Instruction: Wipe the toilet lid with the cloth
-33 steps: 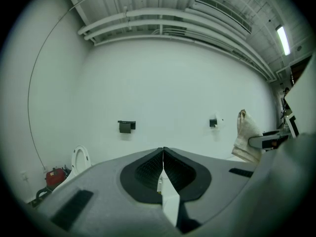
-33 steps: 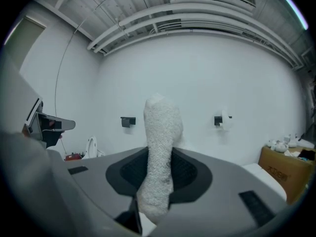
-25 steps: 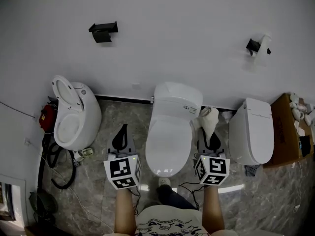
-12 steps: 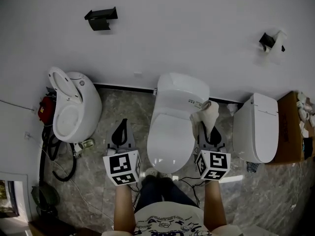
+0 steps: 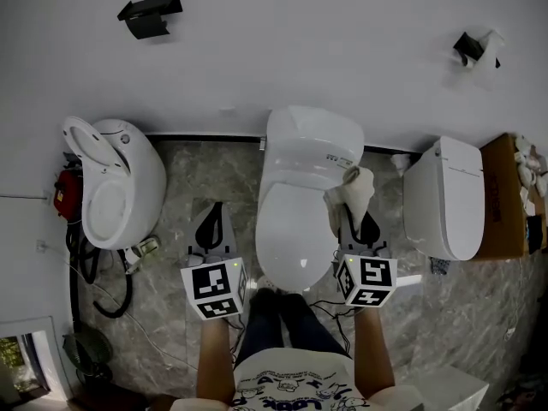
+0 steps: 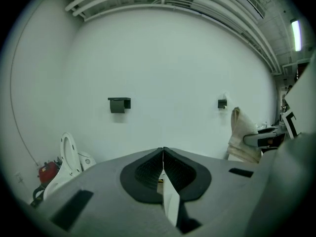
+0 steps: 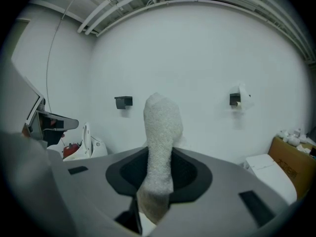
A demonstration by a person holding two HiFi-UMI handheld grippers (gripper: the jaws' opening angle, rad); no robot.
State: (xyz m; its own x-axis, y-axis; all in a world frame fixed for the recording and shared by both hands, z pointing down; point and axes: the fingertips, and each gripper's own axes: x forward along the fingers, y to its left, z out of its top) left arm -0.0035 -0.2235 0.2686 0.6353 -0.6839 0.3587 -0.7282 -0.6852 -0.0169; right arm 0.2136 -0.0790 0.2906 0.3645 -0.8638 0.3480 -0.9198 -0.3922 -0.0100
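A white toilet with its lid (image 5: 295, 229) down stands in the middle of the head view, its tank (image 5: 310, 148) against the wall. My right gripper (image 5: 355, 221) hovers at the lid's right edge, shut on a pale cloth (image 5: 353, 193) that sticks up from the jaws; in the right gripper view the cloth (image 7: 160, 147) stands between them. My left gripper (image 5: 211, 229) hangs over the marble floor left of the toilet, its jaws pressed together with nothing between them (image 6: 163, 167). From the left gripper view the cloth (image 6: 243, 137) shows at the right.
A second toilet (image 5: 116, 191) with its seat raised stands at the left, beside a red can (image 5: 65, 191) and black hoses (image 5: 94, 272). Another closed toilet (image 5: 445, 208) and a cardboard box (image 5: 509, 195) are at the right. Black wall holders (image 5: 147, 14) (image 5: 469, 45) hang above.
The head view has shifted and the toilet now sits nearer. Both grippers have moved forward; the right one with the cloth now reaches the lid's right edge.
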